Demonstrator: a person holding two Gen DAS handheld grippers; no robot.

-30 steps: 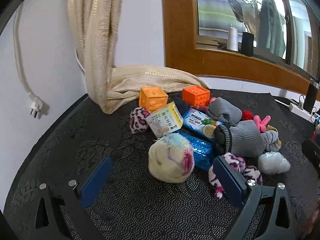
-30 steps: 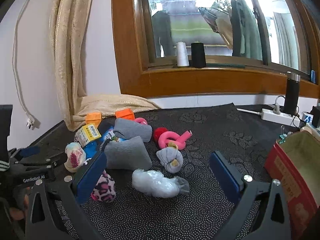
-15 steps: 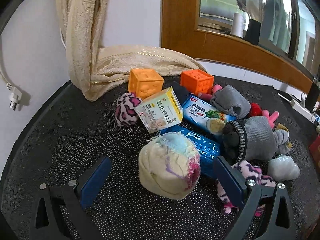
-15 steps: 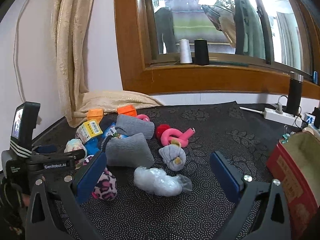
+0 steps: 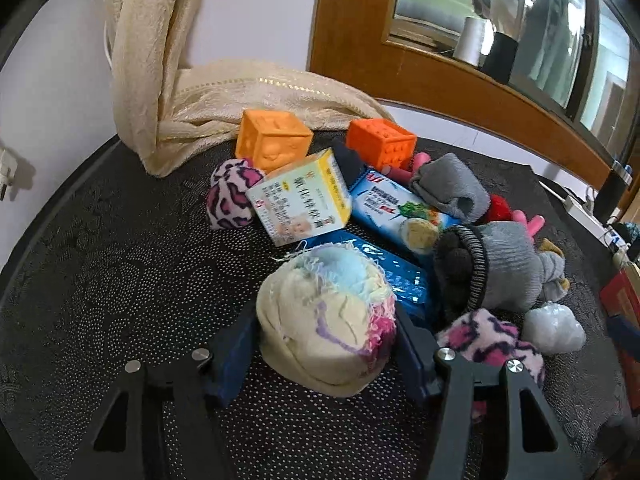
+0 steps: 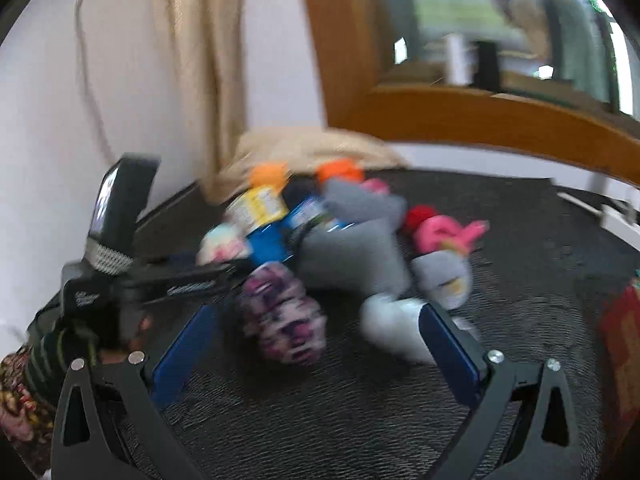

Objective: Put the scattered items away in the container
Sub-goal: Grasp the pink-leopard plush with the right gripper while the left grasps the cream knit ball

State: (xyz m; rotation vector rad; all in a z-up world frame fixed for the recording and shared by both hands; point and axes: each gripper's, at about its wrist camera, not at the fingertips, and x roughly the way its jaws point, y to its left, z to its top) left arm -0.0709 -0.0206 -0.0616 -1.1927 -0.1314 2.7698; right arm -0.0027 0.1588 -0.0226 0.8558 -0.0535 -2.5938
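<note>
Right wrist view motion-blurred, red container (image 6: 624, 356) cut off at right edge

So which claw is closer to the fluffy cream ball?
Left. The left claw has its fingers on both sides of the fluffy cream ball. The open right claw is farther off, by the leopard sock.

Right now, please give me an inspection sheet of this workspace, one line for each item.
Surface: black patterned cloth covers the table.
Job's things: cream sock ball; leopard sock; grey socks; yellow box; blue packets; orange cubes; pink toy; clear bag. Red container at the right edge.
Clutter: all in one pile, many touching.
Grippers: left gripper shut on the cream sock ball; right gripper open, view blurred.
Cables: plug hanging on the wall; power strip at the far right.
Surroundings: curtain, wooden window frame, two spools on the sill.
</note>
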